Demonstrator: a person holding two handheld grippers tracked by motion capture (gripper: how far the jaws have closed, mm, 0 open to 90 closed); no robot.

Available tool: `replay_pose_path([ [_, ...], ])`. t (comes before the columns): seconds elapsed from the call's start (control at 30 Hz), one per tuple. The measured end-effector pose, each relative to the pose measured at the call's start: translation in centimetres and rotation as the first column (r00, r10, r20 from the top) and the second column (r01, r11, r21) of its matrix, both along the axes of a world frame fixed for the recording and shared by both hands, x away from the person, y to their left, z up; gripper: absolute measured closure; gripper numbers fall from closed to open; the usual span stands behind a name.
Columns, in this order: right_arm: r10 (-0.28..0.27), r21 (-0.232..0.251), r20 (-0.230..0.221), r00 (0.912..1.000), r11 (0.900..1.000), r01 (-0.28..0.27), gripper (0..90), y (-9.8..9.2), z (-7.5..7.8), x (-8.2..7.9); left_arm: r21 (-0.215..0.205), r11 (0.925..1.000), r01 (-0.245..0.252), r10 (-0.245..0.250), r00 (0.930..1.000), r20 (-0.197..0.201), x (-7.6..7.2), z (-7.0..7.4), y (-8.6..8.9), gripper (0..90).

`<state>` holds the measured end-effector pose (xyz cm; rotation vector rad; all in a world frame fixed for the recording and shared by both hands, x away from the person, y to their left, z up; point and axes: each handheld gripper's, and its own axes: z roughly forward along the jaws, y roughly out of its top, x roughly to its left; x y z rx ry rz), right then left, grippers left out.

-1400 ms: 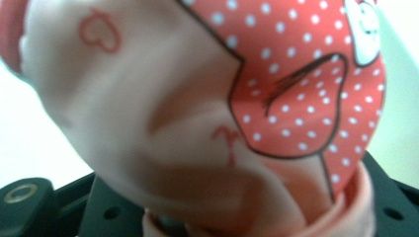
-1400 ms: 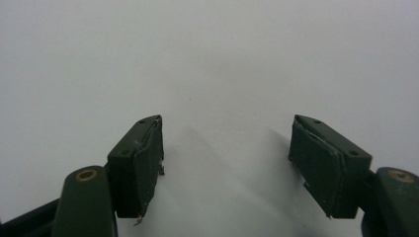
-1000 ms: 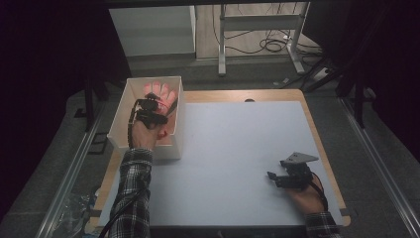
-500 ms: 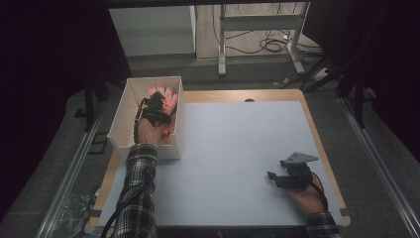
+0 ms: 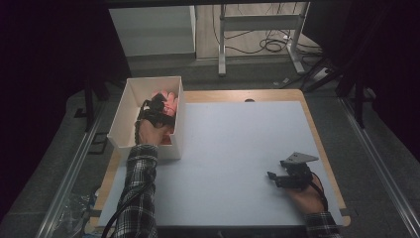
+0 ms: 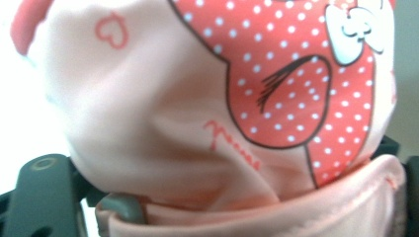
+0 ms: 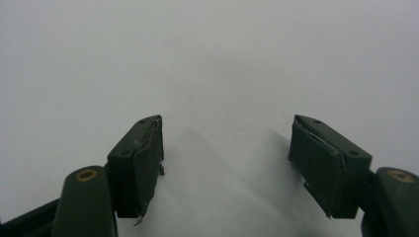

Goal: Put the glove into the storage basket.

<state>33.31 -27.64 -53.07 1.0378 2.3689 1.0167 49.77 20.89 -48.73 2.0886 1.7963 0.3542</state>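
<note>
While the high view shows the left gripper (image 5: 159, 110) inside a white box (image 5: 130, 101), its own view reveals dotted pink cloth (image 6: 207, 113) between just-opened jaws.

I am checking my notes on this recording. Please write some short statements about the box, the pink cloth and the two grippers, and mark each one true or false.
1. The left gripper is inside the white box. True.
2. The pink cloth lies on the white table surface. False: it is in the box, at the left gripper.
3. The right gripper has its jaws apart with nothing between them. True.
4. The right gripper holds a toy. False: it holds nothing and rests over the bare white surface.
5. The cloth has white dots on red. True.
</note>
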Motion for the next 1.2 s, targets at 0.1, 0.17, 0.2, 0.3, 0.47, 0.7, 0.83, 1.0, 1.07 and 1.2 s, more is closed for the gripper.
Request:
replay_pose_path([
  [0.1,0.000,0.000,0.000,1.0000,1.000,0.000,29.6,0.0,0.0,0.0,-0.002,1.0000,-0.004,0.004,0.9997,0.023,-0.2,0.3,0.0,7.6],
  [0.17,0.000,0.000,0.000,1.0000,1.000,0.000,29.6,0.0,0.0,0.0,-0.004,1.0000,-0.001,0.001,0.9992,0.040,-0.4,0.7,0.0,5.9],
  [0.2,0.000,0.000,0.000,1.0000,1.000,0.000,29.6,0.0,0.0,0.0,-0.006,1.0000,-0.002,0.002,0.9992,0.041,-0.5,0.8,0.0,5.1],
  [0.3,0.000,0.000,0.000,1.0000,1.000,0.000,29.6,0.0,0.0,0.0,-0.005,1.0000,0.005,-0.004,0.9989,0.047,-0.7,1.4,0.1,4.6],
  [0.47,0.000,0.000,0.000,1.0000,1.000,0.000,29.6,0.0,0.0,0.0,-0.013,0.9999,0.009,-0.008,0.9978,0.066,-1.2,2.0,0.3,4.5],
  [0.7,0.000,-0.001,0.000,1.0000,1.000,0.000,29.6,0.0,0.0,0.0,-0.026,0.9995,0.015,-0.012,0.9949,0.100,-1.9,3.3,0.9,4.8],
  [0.83,0.000,-0.001,0.000,1.0000,1.000,0.000,29.6,0.0,0.0,0.0,-0.029,0.9994,0.021,-0.017,0.9927,0.119,-2.2,3.8,1.0,5.2],
  [1.0,0.000,-0.001,0.000,1.0000,1.000,0.000,29.6,0.0,0.0,0.0,-0.030,0.9991,0.029,-0.025,0.9904,0.136,-2.7,4.5,1.0,5.4],
  [1.07,0.000,-0.001,0.000,1.0000,1.000,0.000,29.6,0.0,0.0,0.0,-0.025,0.9991,0.033,-0.029,0.9896,0.141,-2.9,4.8,1.0,5.4],
  [1.2,-0.001,0.000,0.000,1.0000,1.000,0.001,29.6,0.0,0.0,0.0,-0.042,0.9980,0.047,-0.039,0.9855,0.165,-3.5,5.6,1.1,5.4],
])
